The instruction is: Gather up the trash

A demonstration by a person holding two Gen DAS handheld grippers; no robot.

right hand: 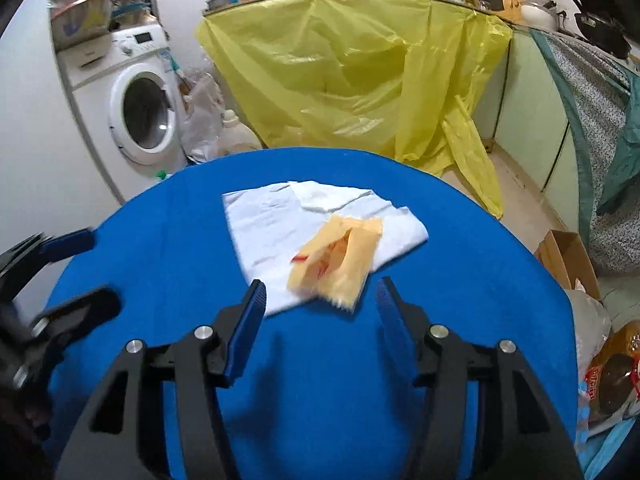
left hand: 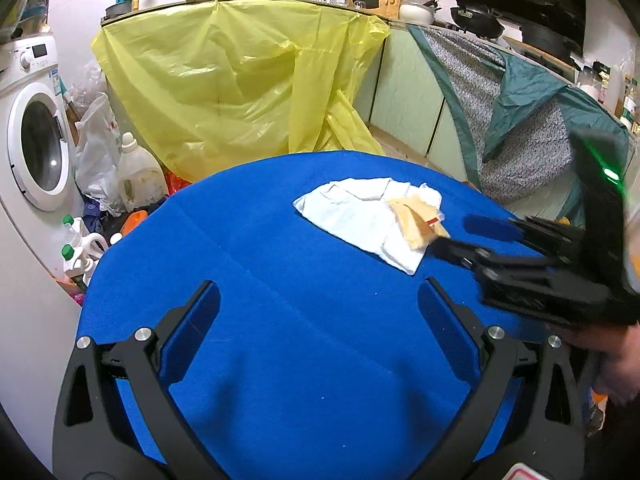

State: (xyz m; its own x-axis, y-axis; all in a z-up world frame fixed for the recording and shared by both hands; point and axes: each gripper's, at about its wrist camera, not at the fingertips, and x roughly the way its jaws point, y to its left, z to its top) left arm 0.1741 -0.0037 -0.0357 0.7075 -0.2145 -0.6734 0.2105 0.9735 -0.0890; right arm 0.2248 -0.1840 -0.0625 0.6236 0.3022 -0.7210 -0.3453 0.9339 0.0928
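Note:
A yellow wrapper with red print (right hand: 338, 264) lies on a white paper napkin (right hand: 276, 224) on the round blue table (right hand: 320, 380). My right gripper (right hand: 320, 300) is open, just short of the wrapper's near edge, which lies between its fingers. In the left wrist view the wrapper (left hand: 416, 220) and napkin (left hand: 360, 216) lie ahead to the right, and the right gripper (left hand: 452, 236) comes in from the right with its tips at the wrapper. My left gripper (left hand: 320, 300) is open and empty over bare blue cloth.
A yellow plastic sheet (left hand: 240, 80) hangs from the counter behind the table. A washing machine (left hand: 36, 140), bags and bottles (left hand: 136, 172) stand at the left. A cardboard box (right hand: 568, 256) and bagged food (right hand: 612, 376) sit to the right of the table.

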